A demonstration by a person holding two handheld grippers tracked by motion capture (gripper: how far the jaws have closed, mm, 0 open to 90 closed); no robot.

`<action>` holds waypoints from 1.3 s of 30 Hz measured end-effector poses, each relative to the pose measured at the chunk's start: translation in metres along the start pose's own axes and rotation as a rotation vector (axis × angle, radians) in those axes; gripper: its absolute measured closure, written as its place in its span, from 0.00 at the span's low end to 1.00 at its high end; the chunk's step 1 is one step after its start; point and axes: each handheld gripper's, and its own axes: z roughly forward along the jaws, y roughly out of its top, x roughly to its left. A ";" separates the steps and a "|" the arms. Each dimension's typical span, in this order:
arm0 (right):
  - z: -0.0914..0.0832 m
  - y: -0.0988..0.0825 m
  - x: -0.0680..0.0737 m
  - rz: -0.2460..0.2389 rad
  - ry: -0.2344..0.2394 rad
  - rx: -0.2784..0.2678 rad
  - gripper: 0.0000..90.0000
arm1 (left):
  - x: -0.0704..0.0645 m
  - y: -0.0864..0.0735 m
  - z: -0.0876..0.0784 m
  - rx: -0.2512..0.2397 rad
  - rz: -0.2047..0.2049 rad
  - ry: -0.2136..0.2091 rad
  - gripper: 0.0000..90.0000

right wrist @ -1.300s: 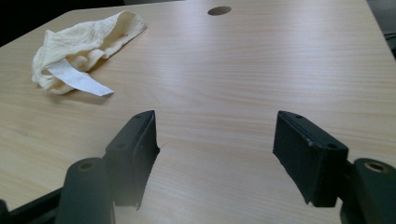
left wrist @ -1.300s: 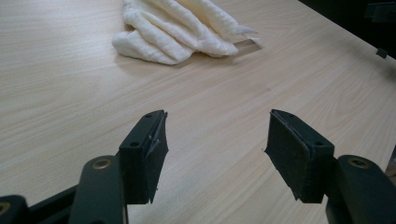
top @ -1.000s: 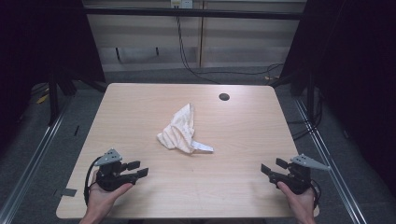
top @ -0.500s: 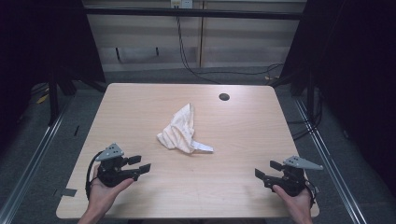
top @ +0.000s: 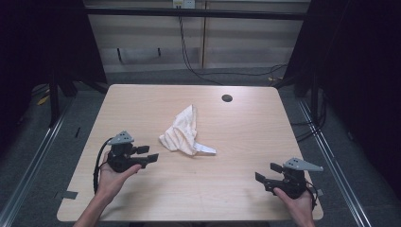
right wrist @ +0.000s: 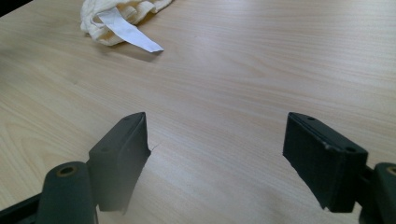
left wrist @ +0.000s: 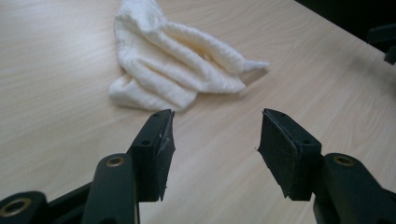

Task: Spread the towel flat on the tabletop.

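Note:
A crumpled cream cloth with a white tag lies near the middle of the wooden table. My left gripper hovers just left of it, pointing at it, open. Its jaws have just been closing a little, with nothing between them. In the left gripper view the cloth lies a short way beyond the left gripper. My right gripper stands open near the front right corner, well apart from the cloth. In the right gripper view, bare wood shows between the jaws of the right gripper, with the cloth and tag far off.
A small round dark hole sits in the tabletop at the back right. Metal rails run along both sides of the table, and cables hang behind it. The floor around is dark.
My left gripper has moved away from the front edge toward the cloth and risen slightly. The right gripper has stayed almost where it was. The cloth has not moved.

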 end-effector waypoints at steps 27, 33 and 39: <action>0.003 -0.002 -0.002 0.004 0.011 0.009 0.26 | 0.029 0.046 0.108 0.111 0.017 0.012 0.47; 0.003 -0.003 -0.002 0.002 0.014 0.014 0.26 | 0.035 0.032 0.124 0.148 0.012 0.027 0.48; 0.002 -0.003 -0.002 0.003 0.012 0.016 0.26 | 0.036 0.026 0.126 0.161 0.050 0.033 0.66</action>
